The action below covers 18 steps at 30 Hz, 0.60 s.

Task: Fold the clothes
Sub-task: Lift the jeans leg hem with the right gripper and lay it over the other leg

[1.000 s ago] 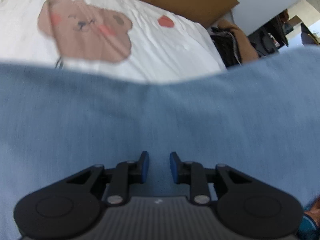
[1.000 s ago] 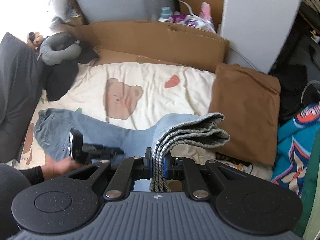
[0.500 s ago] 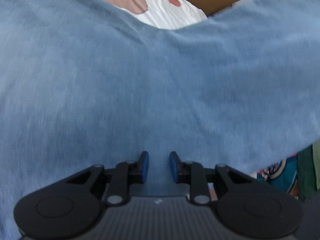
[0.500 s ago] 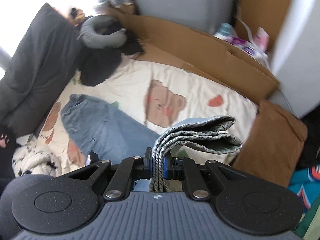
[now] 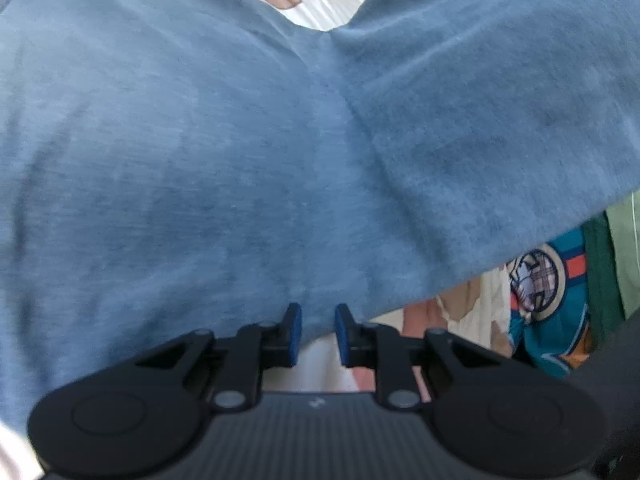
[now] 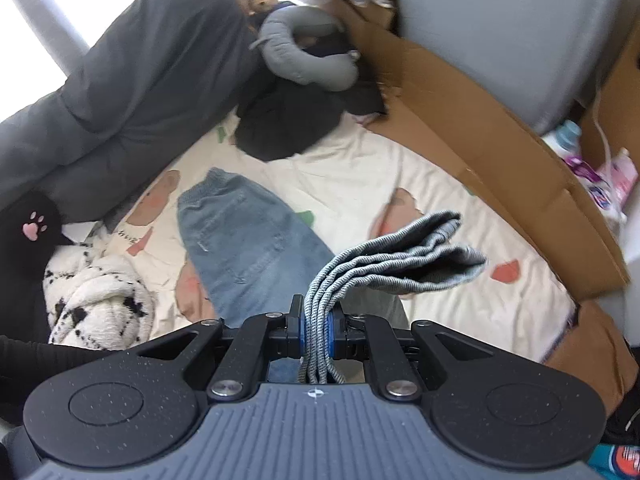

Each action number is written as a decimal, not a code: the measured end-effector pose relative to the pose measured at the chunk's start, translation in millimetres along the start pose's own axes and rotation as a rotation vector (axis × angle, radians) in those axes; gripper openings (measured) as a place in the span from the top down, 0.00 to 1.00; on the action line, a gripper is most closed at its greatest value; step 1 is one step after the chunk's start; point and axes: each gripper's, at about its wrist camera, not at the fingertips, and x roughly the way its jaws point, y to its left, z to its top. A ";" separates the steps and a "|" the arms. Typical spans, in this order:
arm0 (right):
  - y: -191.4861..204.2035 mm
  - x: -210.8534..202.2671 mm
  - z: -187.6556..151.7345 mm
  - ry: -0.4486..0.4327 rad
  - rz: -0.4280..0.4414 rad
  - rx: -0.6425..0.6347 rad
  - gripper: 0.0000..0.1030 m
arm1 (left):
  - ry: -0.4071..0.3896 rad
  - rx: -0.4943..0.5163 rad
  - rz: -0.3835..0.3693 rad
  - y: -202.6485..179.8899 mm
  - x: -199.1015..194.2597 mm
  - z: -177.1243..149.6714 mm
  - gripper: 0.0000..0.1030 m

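Observation:
Light blue jeans (image 6: 248, 248) lie on a cream bear-print sheet (image 6: 460, 220). My right gripper (image 6: 318, 334) is shut on several bunched layers of their end (image 6: 400, 264), which hangs lifted above the sheet with its grey inner side showing. In the left wrist view the jeans (image 5: 240, 140) fill nearly the whole picture, with a fold line running down the middle. My left gripper (image 5: 318, 334) sits at the cloth's lower edge; its jaws are closing with a narrow gap. The cloth edge crosses just past the tips, and the pads do not press on it.
Brown cardboard (image 6: 460, 108) walls the sheet's far side. A grey neck pillow (image 6: 304, 52) and dark cushion (image 6: 120, 80) lie at the back left. A black-and-white fluffy throw (image 6: 96, 300) lies left, by a black sleeve (image 6: 40, 360). A teal printed garment (image 5: 548, 300) lies right.
The right gripper rose and rolled, carrying the jeans end toward the left. In the left view the denim came to fill the picture, then its lower right edge lifted off the sheet.

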 end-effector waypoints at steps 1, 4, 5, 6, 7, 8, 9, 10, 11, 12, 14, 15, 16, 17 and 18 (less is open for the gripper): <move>4.4 3.7 4.1 0.001 0.010 -0.004 0.92 | -0.004 -0.004 -0.001 2.5 -4.7 -2.0 0.82; 19.9 15.4 14.6 0.009 0.049 -0.017 0.92 | -0.036 -0.050 0.011 15.1 -22.2 -10.0 0.80; 24.9 18.3 16.9 0.009 0.061 -0.021 0.92 | -0.045 -0.060 0.018 18.4 -28.1 -12.0 0.80; 31.1 21.7 19.9 0.011 0.074 -0.030 0.92 | -0.055 -0.071 0.026 21.5 -33.8 -13.5 0.80; 36.6 24.9 22.0 0.011 0.083 -0.039 0.92 | -0.067 -0.082 0.034 23.7 -38.4 -12.8 0.78; 42.0 28.2 25.2 0.010 0.092 -0.046 0.92 | -0.080 -0.092 0.042 26.2 -43.5 -13.3 0.77; 46.4 31.6 28.5 0.009 0.102 -0.051 0.92 | -0.092 -0.099 0.046 29.9 -50.0 -18.4 0.77; 50.4 35.1 32.1 0.006 0.110 -0.056 0.92 | -0.106 -0.108 0.051 31.5 -55.1 -21.8 0.77; 54.2 38.6 35.8 0.004 0.118 -0.061 0.92 | -0.120 -0.118 0.055 33.0 -60.8 -24.1 0.77; 57.8 43.0 39.3 0.001 0.123 -0.064 0.92 | -0.134 -0.128 0.059 32.3 -65.9 -27.3 0.77; 62.7 52.7 46.6 -0.003 0.133 -0.068 0.92 | -0.162 -0.147 0.066 34.1 -76.4 -32.7 0.74; 65.0 57.5 50.3 -0.005 0.139 -0.070 0.92 | -0.177 -0.158 0.071 35.0 -81.3 -31.6 0.73; 66.4 63.5 53.2 -0.004 0.148 -0.067 0.92 | -0.192 -0.169 0.076 36.1 -85.9 -30.9 0.72; 67.5 69.8 55.9 -0.002 0.159 -0.063 0.92 | -0.202 -0.179 0.080 37.7 -89.6 -32.2 0.72; 69.3 76.7 58.0 0.001 0.172 -0.063 0.92 | -0.212 -0.189 0.084 39.3 -93.3 -33.5 0.71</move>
